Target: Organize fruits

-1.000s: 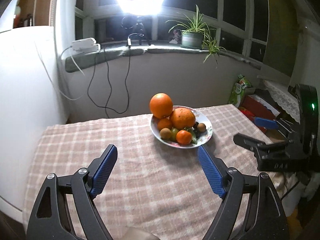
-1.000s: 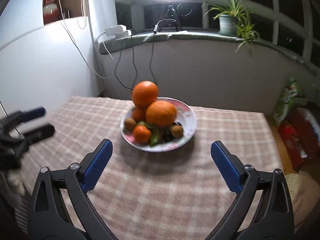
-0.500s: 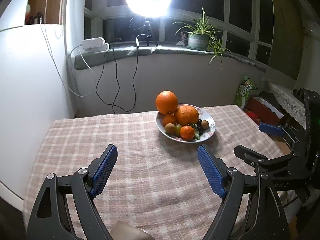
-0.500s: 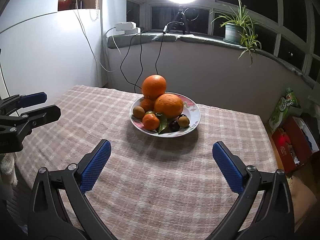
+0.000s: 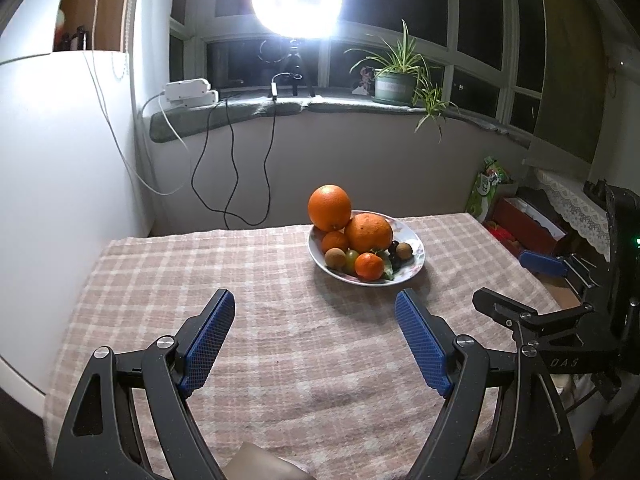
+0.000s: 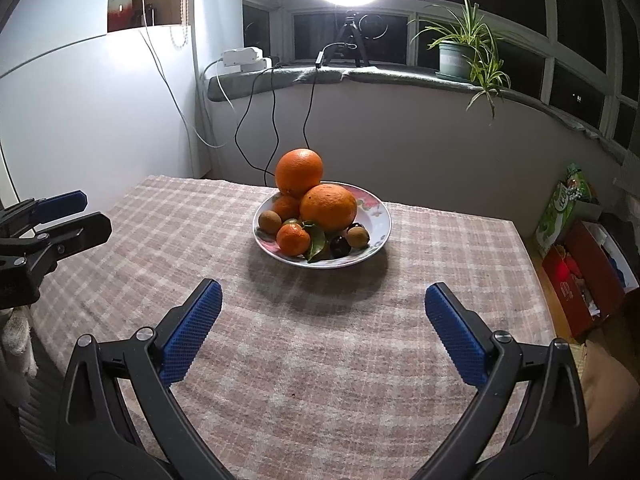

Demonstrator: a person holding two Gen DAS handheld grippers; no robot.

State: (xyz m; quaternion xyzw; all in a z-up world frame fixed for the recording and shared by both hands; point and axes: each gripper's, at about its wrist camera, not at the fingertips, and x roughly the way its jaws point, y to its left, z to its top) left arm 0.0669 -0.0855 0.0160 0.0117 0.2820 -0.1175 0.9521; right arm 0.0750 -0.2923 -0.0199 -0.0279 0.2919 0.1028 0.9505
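Two oranges heaped with small fruits in plate | left gripper, right gripper wide open, empty

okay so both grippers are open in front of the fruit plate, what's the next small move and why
Probably ease the right gripper forward toward the top orange. It is perched highest on the pile in the plate, exposed and likeliest to roll, and both the right and left gripper are open, empty and short of the plate.

The right hand-held gripper hangs wide open above the tablecloth, near the fruit plate.
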